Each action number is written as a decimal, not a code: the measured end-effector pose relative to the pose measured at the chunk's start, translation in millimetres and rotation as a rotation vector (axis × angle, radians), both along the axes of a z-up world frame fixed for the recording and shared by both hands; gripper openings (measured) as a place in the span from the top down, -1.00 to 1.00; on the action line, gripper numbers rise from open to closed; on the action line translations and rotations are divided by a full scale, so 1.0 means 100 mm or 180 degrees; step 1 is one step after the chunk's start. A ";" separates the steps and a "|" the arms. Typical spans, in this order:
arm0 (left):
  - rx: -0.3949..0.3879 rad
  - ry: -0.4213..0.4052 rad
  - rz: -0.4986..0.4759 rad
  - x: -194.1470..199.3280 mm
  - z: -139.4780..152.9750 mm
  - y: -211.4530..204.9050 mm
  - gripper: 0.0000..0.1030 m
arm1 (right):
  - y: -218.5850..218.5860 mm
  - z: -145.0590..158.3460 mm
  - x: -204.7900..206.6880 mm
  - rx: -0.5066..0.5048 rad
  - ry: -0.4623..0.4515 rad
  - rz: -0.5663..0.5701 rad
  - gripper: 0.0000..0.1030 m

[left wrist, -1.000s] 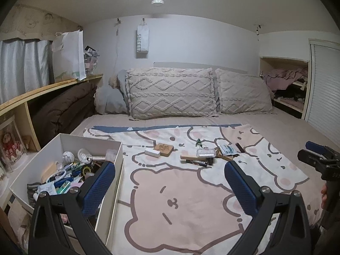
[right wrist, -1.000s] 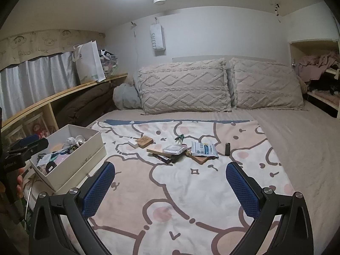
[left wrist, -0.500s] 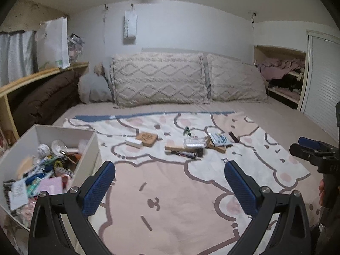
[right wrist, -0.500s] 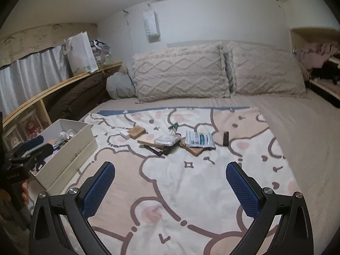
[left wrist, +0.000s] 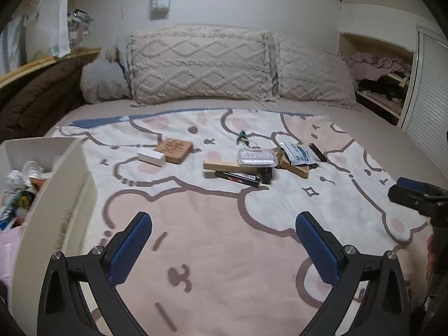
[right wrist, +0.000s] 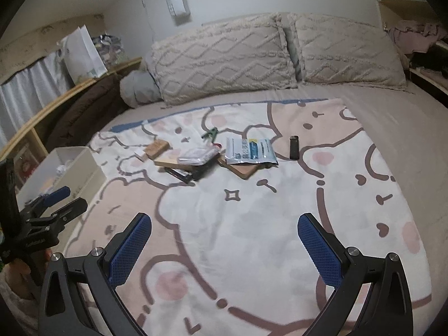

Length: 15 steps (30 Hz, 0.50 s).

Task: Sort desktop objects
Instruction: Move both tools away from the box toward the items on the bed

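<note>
Small objects lie in a loose cluster on a cartoon-print blanket [left wrist: 224, 252] spread over a bed. Among them are a white block [left wrist: 150, 157], a brown wooden coaster [left wrist: 174, 150], a wooden strip [left wrist: 224, 165], a clear plastic case [left wrist: 256, 158], a black pen-like tube [left wrist: 238, 177], a blue-and-white packet [right wrist: 249, 150], a black lighter-shaped piece [right wrist: 294, 147] and a green clip [right wrist: 210, 134]. My left gripper [left wrist: 224, 247] hovers open over the blanket, short of the cluster, with nothing between its fingers. My right gripper [right wrist: 225, 247] is likewise open and empty, nearer the blanket's right half.
A white storage box [left wrist: 72, 196] with several small items in it stands at the bed's left edge. Two textured pillows [left wrist: 201, 64] lean on the headboard wall. A wooden shelf [right wrist: 70, 89] runs along the left, and a shelf recess [left wrist: 378, 78] with clothes sits at right.
Both grippers have moved forward and tilted down toward the blanket, so the cluster looks closer and the ceiling has dropped out of view. Both stay open and empty.
</note>
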<state>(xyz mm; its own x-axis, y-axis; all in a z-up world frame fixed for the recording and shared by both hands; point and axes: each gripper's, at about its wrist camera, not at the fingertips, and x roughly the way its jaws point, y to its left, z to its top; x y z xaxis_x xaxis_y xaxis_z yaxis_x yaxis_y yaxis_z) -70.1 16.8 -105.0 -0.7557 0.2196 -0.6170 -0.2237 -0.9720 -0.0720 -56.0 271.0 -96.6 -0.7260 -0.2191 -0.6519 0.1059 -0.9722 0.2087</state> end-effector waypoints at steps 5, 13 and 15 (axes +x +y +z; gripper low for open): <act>-0.0056 -0.0161 -0.0122 -0.21 -0.16 0.14 -1.00 | -0.04 -0.15 -0.29 0.0173 -0.0175 0.0067 -1.00; -0.0158 -0.0266 -0.0230 -0.54 -0.33 0.25 -1.00 | -0.10 -0.35 -0.77 0.0445 -0.0425 0.0110 -1.00; -0.0172 -0.0292 -0.0283 -0.63 -0.37 0.28 -1.00 | -0.11 -0.42 -0.88 0.0440 -0.0512 0.0147 -1.00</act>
<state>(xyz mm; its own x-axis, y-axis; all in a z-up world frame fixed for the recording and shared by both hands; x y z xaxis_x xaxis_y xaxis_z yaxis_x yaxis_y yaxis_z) -132.7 44.9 -142.2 -0.6747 0.2477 -0.6953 -0.3039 -0.9517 -0.0441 -144.0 259.6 -138.5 -0.6013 -0.1501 -0.7848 0.1271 -0.9877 0.0915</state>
